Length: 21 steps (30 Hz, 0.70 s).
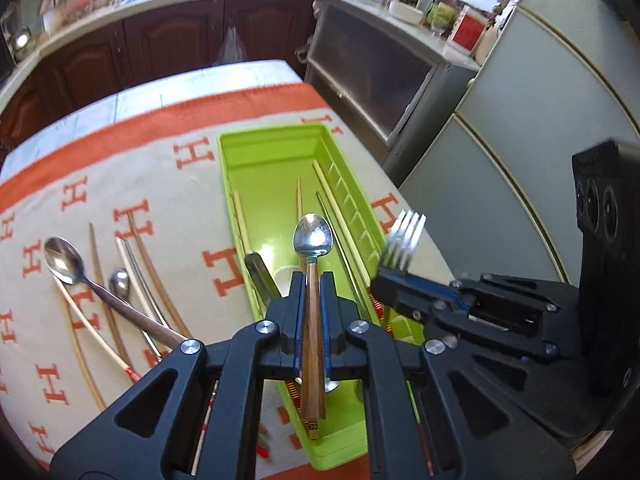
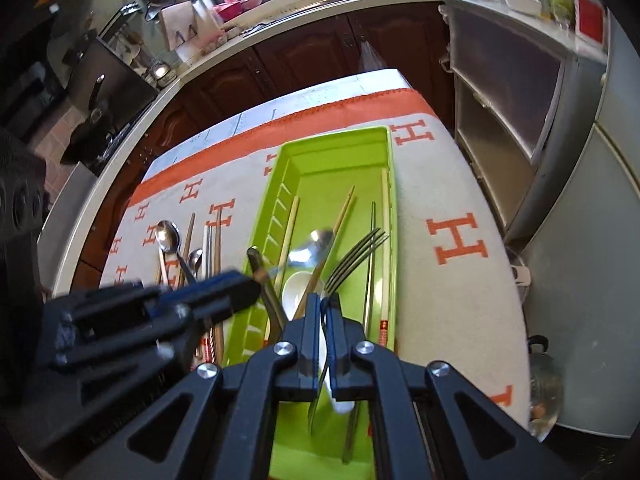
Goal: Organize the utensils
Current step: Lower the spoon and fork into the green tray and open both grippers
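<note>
Left wrist view, hidden parts: lower ends of loose chopsticks [image 1: 100,300] and of large spoon [image 1: 64,260] on cloth [image 1: 168,184] cut off behind gripper frame; near end of green tray [image 1: 320,132] covered by same frame.
Left wrist view, loose utensils: large spoon, small spoon [image 1: 119,282] and chopsticks lying on cloth, left of tray, well apart from tongs.
Left gripper [image 1: 313,280]: closed on wood-handled spoon [image 1: 313,236]; handle clamped between pads, bowl projecting forward past fingertips, above tray interior.
Tray contents, left wrist view: several chopsticks lying lengthwise; white spoon [image 1: 286,280] mostly hidden behind left finger; dark handle [image 1: 260,272] leaning at left wall, type not determinable.
Right gripper, seen from left wrist view: at right edge of tray, fork [image 1: 404,240] tines projecting up past fingertips, blurred.
Right wrist view, left side: left gripper body blurred; held spoon bowl smeared, outline only.
Right gripper [image 2: 322,304]: closed on fork; thin handle pinched between pads, tines [image 2: 360,252] pointing forward over tray; handle end hanging below jaws.
Tray contents, right wrist view: white spoon [image 2: 298,288] partly hidden behind gripped fork and fingers; metal chopsticks [image 2: 372,248] along right side; printing on chopstick ends illegible.
</note>
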Each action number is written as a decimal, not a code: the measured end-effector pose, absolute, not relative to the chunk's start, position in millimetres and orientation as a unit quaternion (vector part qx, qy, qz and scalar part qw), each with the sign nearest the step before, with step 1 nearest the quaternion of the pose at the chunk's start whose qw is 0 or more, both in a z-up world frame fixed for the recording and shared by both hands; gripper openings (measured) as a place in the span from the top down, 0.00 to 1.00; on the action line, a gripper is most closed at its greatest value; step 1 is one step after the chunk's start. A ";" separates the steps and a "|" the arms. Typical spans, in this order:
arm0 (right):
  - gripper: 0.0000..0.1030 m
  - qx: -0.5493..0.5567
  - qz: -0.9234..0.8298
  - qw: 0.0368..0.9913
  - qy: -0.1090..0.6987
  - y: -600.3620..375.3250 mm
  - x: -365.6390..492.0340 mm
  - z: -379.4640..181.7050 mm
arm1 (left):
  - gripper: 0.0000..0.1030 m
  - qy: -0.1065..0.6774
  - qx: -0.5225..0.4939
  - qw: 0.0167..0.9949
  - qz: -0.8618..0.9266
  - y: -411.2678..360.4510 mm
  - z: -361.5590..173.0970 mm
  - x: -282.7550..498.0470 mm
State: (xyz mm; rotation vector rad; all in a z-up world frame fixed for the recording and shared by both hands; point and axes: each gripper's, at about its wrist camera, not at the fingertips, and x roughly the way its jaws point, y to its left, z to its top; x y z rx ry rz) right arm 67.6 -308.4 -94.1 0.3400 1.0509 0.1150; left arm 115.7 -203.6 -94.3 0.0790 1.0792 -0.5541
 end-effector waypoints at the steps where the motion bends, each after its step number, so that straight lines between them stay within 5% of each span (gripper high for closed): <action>1: 0.93 0.169 0.056 0.848 0.500 -311.1 69.4 -98.3 | 0.95 0.513 0.036 0.815 -0.265 -204.8 -99.2 116.6; 8: 0.77 0.218 0.056 0.841 0.492 -323.9 71.9 -103.5 | 0.90 0.525 0.029 0.805 -0.275 -197.1 -104.8 114.9; 13: 0.77 0.228 0.052 0.841 0.488 -321.3 65.2 -101.1 | 0.57 0.512 0.026 0.817 -0.264 -178.5 -89.5 102.8; 21: 0.77 0.226 0.051 0.843 0.485 -305.9 43.0 -91.6 | 0.56 0.511 0.020 0.829 -0.227 -135.4 -79.3 83.0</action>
